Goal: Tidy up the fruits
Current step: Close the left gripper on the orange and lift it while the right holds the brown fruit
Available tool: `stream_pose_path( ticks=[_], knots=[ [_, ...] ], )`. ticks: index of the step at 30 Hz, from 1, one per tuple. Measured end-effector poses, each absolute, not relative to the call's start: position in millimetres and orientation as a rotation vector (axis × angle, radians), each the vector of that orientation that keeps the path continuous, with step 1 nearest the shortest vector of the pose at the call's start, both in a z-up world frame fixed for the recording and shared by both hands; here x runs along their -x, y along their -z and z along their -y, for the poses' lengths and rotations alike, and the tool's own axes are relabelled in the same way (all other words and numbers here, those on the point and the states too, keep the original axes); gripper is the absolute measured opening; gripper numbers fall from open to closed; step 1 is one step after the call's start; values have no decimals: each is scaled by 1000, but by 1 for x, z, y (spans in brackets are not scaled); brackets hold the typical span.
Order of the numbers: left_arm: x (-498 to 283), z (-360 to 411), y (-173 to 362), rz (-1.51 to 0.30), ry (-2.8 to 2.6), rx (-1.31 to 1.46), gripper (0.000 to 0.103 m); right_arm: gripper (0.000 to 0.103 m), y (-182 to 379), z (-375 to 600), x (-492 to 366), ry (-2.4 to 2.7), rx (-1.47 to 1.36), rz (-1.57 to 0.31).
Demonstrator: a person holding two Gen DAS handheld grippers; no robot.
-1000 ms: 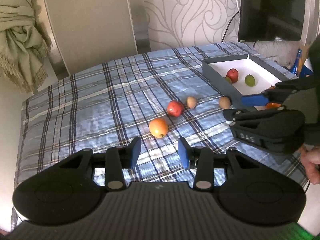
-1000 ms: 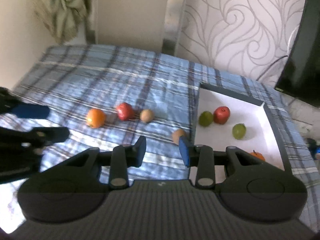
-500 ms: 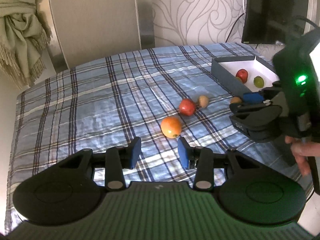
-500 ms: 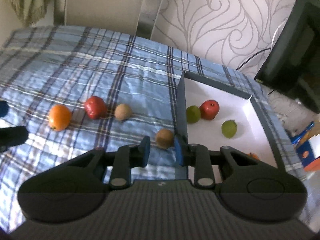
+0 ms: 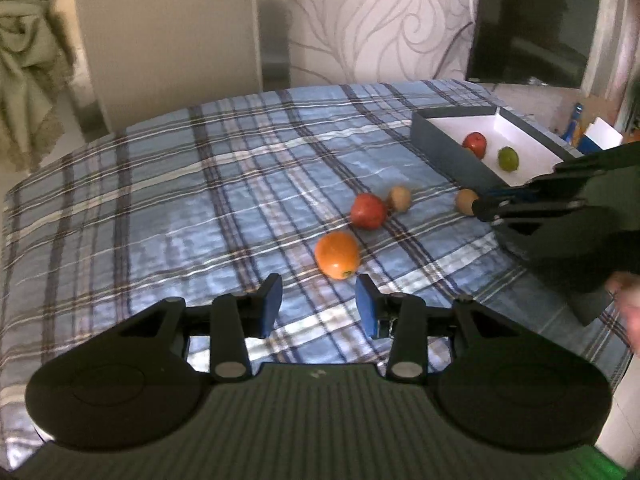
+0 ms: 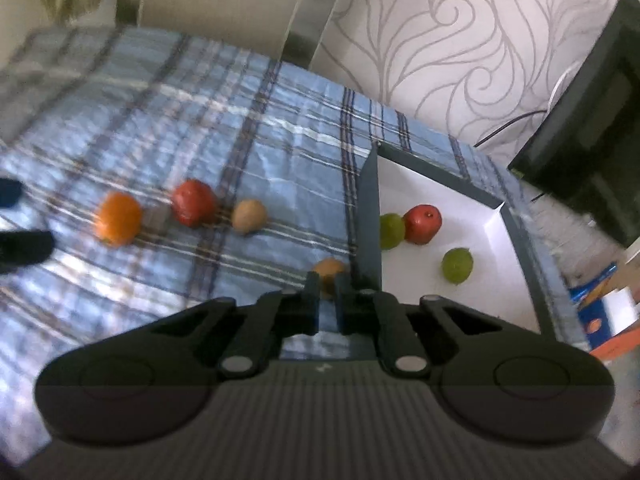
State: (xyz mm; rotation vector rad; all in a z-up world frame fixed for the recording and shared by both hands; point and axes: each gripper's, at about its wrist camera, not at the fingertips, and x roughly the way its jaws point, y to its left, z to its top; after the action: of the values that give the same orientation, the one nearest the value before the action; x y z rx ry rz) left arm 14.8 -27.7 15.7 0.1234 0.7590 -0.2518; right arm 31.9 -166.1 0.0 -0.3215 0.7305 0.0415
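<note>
1. Swirl-patterned wallpaper fills the top of the left wrist view, with a dark screen at upper right and a blue plaid cloth across the middle.
2. At bottom centre the left gripper has its blue pads apart with nothing between them; an orange lies just above its right pad.
3. Up and right of the orange sit a red apple and a brown fruit, close together.
4. At right, a grey box with a white floor holds a red fruit and a green one.
5. From the right edge the right gripper reaches to a second brown fruit beside the box wall.
6. In the right wrist view the right gripper shows its jaws drawn nearly together, having just been closing; the brown fruit sits at their tips, and whether the pads press it I cannot tell.
7. Left of it on the cloth lie the other brown fruit, the apple and the orange.
8. Inside the box at right are 2 green fruits and 1 red fruit.
</note>
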Motion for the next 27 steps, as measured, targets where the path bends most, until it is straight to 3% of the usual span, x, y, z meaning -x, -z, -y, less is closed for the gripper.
stream_pose_path(
  ticks=[10, 12, 16, 26, 27],
  knots=[
    [-48, 42, 12, -787, 284, -128, 46, 10, -28, 162, 10, -158, 206, -716],
    [-50, 43, 14, -778, 278, -128, 46, 10, -22, 156, 3, -175, 291, -739],
    [-50, 45, 15, -756, 258, -126, 35, 11, -12, 141, -17, -187, 550, -712],
    [-9, 51, 6, -734, 38, -59, 35, 12, 23, 139, -28, -227, 959, -653],
    [-4, 51, 5, -731, 20, -50, 35, 19, 26, 138, -29, -247, 1003, -658]
  ],
)
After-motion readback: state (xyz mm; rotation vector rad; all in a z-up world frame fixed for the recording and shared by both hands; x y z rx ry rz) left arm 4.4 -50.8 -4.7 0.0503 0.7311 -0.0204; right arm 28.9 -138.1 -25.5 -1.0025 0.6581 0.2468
